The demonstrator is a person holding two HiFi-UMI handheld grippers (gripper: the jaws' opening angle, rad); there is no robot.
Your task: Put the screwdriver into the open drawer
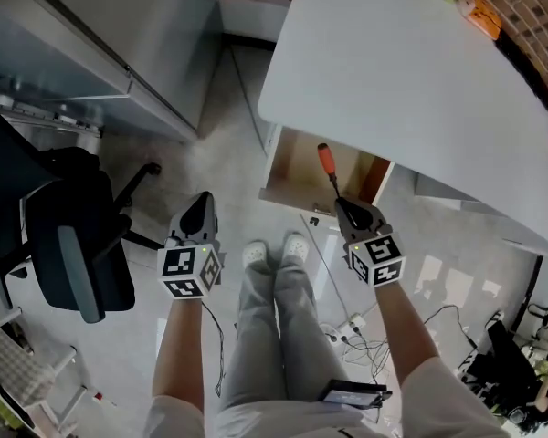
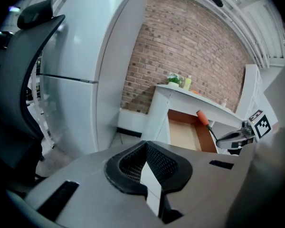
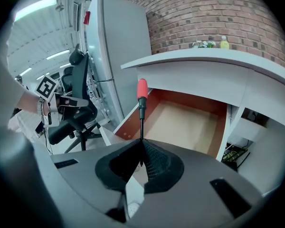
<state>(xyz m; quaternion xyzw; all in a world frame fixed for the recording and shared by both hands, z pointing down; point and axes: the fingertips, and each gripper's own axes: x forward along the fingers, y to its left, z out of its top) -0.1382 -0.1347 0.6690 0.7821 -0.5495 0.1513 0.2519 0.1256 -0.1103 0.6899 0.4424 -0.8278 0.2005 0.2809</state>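
screwdriver (image 3: 142, 99) clamped by shaft in our right gripper (image 3: 140, 151), handle fwd over drawer (image 3: 180, 122) for drop-in; left gripper (image 2: 145, 158) jaws together w/ nothing, idle left of drawer.

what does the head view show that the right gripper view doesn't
Head view only: the person's shoes, trousers and floor cables. Right gripper view only: ceiling lights, and, up close, the right gripper with its fingers shut on the shaft of the screwdriver. Both: the red-handled screwdriver, the open drawer, the office chair and the left gripper.
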